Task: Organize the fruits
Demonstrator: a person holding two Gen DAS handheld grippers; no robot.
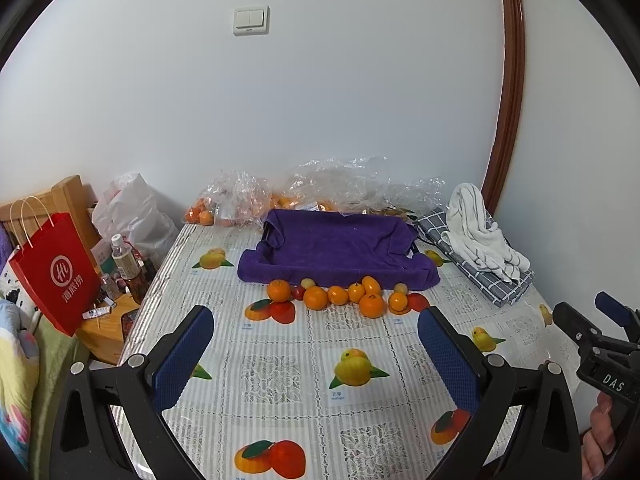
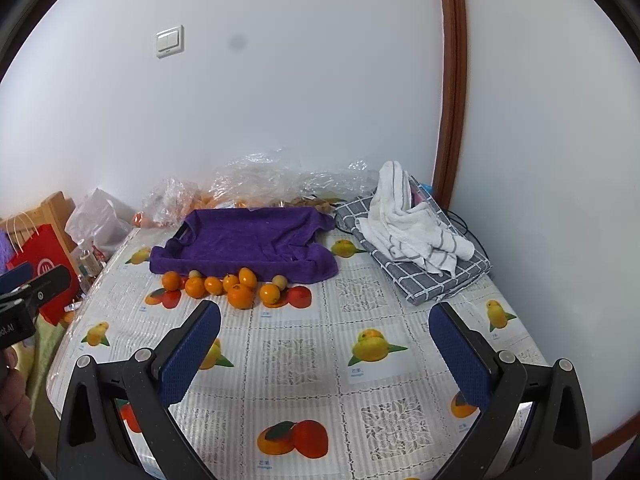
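Note:
Several small oranges, with a few paler round fruits and a small red one, lie in a row on the table in front of a tray lined with a purple towel. My left gripper is open and empty, held above the table well short of the fruit. My right gripper is open and empty, at a similar distance. The right gripper also shows at the right edge of the left wrist view, and the left gripper shows at the left edge of the right wrist view.
Clear plastic bags with more oranges lie behind the tray against the wall. A white striped towel on a grey checked cloth lies at the back right. A red paper bag and bottles stand left of the table.

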